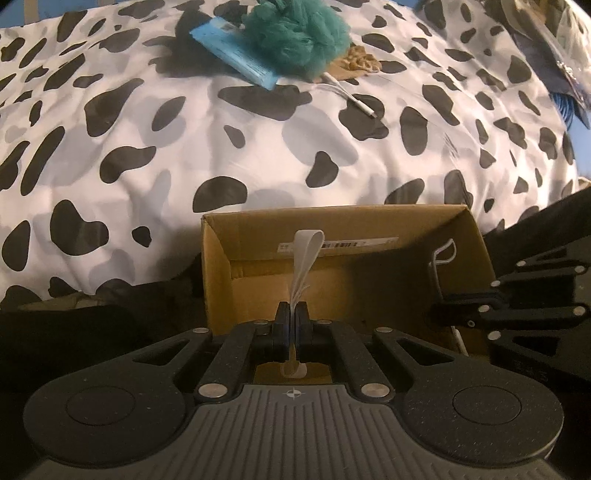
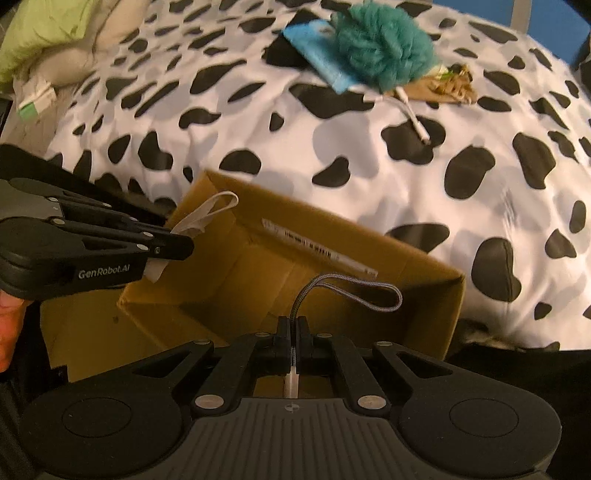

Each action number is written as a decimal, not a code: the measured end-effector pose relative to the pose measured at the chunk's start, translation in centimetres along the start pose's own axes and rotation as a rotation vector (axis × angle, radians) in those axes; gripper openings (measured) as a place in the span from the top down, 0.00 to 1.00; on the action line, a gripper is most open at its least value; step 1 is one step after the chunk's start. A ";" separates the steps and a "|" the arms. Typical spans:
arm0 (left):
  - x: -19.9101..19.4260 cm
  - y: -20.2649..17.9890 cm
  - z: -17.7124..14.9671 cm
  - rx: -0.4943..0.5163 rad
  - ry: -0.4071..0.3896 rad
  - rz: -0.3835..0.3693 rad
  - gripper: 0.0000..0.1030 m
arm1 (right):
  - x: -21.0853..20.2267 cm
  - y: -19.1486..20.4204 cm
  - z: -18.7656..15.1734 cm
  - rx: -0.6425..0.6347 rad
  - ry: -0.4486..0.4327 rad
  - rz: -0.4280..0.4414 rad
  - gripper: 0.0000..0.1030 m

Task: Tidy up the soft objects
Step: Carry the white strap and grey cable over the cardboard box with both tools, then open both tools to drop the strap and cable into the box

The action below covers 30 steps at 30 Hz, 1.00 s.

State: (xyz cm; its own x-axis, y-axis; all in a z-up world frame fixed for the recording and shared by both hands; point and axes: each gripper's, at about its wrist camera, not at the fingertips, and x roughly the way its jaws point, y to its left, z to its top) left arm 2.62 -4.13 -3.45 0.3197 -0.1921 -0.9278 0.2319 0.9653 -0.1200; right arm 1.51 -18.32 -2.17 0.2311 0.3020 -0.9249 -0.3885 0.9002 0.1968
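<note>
My left gripper (image 1: 291,309) is shut on a white flat band (image 1: 307,254) whose loop stands up over an open cardboard box (image 1: 255,232). My right gripper (image 2: 292,322) is shut on a grey braided cord (image 2: 356,286) that loops out above the same box (image 2: 417,284). Each wrist view shows the other tool: the right gripper (image 1: 437,304) with its cord at the box's right side, the left gripper (image 2: 186,245) with the white band (image 2: 208,216) at the box's left corner. The box floor looks bare where it shows.
The box rests against a bed with a black-and-white spotted cover (image 1: 147,147). Far back on it lie a teal mesh puff (image 1: 295,33), a blue packet (image 1: 232,51), a white cable (image 1: 354,98) and a brown item (image 1: 360,61). A green pillow (image 2: 40,33) sits at the upper left.
</note>
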 end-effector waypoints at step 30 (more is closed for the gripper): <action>0.8 0.2 0.6 -0.039 0.012 0.043 0.35 | 0.5 0.4 0.4 -0.040 0.001 -0.073 0.01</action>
State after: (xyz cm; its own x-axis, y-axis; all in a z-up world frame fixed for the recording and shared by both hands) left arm 3.42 -4.17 -3.98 0.3180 -0.1487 -0.9364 0.1826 0.9787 -0.0934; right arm 1.88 -17.70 -2.43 0.2592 0.2355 -0.9367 -0.4059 0.9066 0.1156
